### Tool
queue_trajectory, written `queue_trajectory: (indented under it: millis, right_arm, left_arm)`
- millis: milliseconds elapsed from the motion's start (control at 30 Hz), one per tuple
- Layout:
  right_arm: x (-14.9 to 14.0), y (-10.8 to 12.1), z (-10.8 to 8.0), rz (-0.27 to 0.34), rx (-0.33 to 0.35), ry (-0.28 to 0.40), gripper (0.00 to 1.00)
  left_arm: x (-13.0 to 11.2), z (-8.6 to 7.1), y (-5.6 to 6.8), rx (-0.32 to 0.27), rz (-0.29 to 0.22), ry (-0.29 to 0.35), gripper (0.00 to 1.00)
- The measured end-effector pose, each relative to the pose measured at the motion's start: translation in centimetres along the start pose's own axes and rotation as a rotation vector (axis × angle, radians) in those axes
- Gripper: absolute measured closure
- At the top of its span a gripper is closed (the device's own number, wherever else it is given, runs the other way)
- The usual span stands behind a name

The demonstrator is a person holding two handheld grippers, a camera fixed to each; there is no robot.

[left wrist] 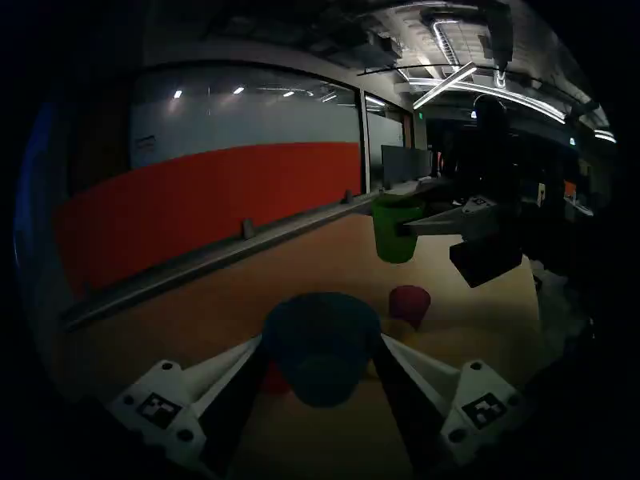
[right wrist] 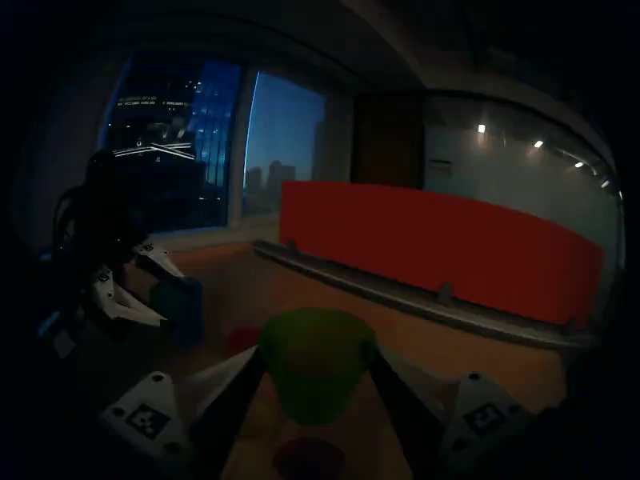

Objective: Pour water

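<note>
free: bare table point(left wrist: 240, 296) beside partition point(left wrist: 208, 200) | blocked: red cup point(left wrist: 410, 302) on table ahead

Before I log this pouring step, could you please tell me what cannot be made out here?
- Left gripper view: any water in the blue plastic cup, hidden by its own wall.
- Right gripper view: contents of the green plastic cup, likewise; dim light.
- Left gripper view: a red object, mostly behind the blue cup.

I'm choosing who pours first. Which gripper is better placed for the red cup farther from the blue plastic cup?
Probably right. The right gripper holds the green plastic cup seemingly just over that small red cup; the left gripper grips the blue plastic cup farther off.
</note>
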State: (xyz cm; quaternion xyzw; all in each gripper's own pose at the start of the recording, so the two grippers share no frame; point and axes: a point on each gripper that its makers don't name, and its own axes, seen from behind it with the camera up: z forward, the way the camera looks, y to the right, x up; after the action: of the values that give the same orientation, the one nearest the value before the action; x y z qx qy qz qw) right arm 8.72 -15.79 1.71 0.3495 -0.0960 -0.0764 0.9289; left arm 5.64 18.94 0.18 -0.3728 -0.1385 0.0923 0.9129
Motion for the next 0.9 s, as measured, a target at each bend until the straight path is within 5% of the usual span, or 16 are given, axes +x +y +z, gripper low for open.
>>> queue_trajectory:
  millis: [900]
  right_arm:
    - [1.8,-5.2,-0.9,0.011,0.114,0.091,0.01]
  left_arm:
    - [7.4,-2.2,-0.1,0.007,-0.007,0.234,0.15]
